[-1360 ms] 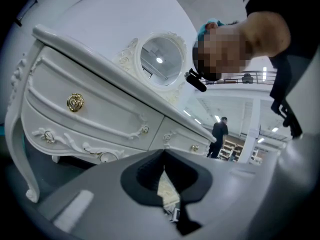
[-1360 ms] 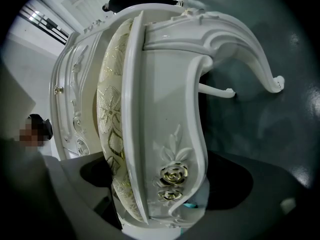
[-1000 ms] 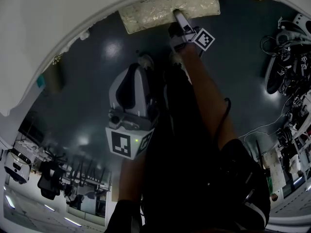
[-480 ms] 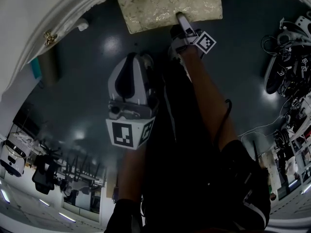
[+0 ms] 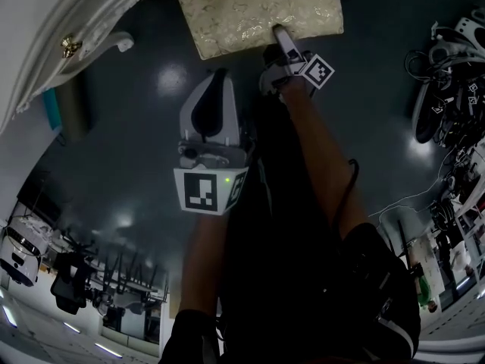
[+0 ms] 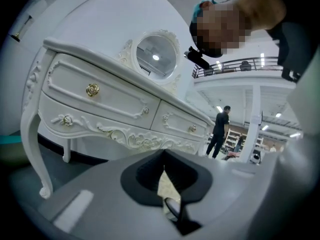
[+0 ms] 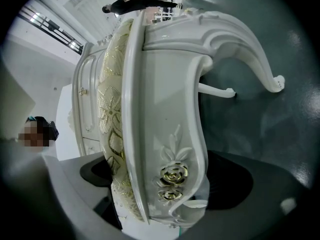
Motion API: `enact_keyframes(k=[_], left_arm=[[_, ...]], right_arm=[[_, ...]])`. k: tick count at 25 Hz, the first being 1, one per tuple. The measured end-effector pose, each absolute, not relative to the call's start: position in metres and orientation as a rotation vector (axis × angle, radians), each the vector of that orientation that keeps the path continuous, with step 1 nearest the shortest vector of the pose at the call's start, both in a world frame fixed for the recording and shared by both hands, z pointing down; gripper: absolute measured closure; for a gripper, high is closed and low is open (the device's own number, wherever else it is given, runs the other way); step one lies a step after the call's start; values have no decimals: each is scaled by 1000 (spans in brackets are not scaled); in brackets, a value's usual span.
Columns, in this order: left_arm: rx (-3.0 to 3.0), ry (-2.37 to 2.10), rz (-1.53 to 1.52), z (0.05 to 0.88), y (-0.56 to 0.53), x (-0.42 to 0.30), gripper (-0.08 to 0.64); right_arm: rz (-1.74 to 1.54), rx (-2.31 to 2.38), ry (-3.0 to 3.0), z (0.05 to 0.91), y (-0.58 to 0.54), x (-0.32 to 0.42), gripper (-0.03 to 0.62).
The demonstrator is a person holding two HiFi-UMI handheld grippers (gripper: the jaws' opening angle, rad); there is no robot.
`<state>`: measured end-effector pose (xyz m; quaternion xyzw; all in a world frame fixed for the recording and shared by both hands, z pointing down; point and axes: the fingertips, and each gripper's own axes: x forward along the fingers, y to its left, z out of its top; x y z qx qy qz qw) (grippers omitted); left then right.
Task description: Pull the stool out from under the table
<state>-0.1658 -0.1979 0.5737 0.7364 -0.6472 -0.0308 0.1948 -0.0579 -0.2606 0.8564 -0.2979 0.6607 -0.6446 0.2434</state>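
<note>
The stool (image 5: 258, 10) has a gold-patterned cushion and a white carved frame; it stands on the dark floor at the top of the head view, just off the white dressing table (image 5: 76, 21). My right gripper (image 5: 282, 40) is shut on the near edge of its seat. In the right gripper view (image 7: 167, 184) the frame rail with a gold rose (image 7: 172, 179) fills the space between the jaws. My left gripper (image 5: 216, 89) hangs over the floor left of the stool, shut and holding nothing. It faces the table's drawers (image 6: 100, 99) in the left gripper view (image 6: 165, 176).
A table leg's foot (image 5: 121, 42) rests on the floor beside the stool. A dark cylinder with a teal top (image 5: 64, 112) stands at the left. Cables and equipment (image 5: 447, 89) lie at the right. A person (image 6: 219, 129) stands far off behind the table.
The stool has come further out from under the table with my right gripper on it; more cushion shows. My left gripper has shifted slightly right and toward the stool.
</note>
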Motion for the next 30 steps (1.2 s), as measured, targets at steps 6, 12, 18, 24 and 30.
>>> enact_keyframes(k=[6, 12, 18, 24, 30], left_arm=[[2052, -1792, -87, 582, -180, -171, 551], [2084, -1762, -92, 577, -165, -179, 551], [2126, -1722, -90, 569, -142, -174, 551], [2144, -1704, -73, 571, -103, -171, 551], [2140, -1696, -50, 573, -60, -150, 551]], right_arm=[[-1758, -815, 1789, 857, -241, -51, 40], [-1745, -833, 1766, 856, -215, -48, 40], [-1728, -850, 1765, 858, -185, -34, 40], [-1705, -849, 1767, 856, -160, -31, 40], [-1721, -831, 1764, 858, -122, -15, 41]])
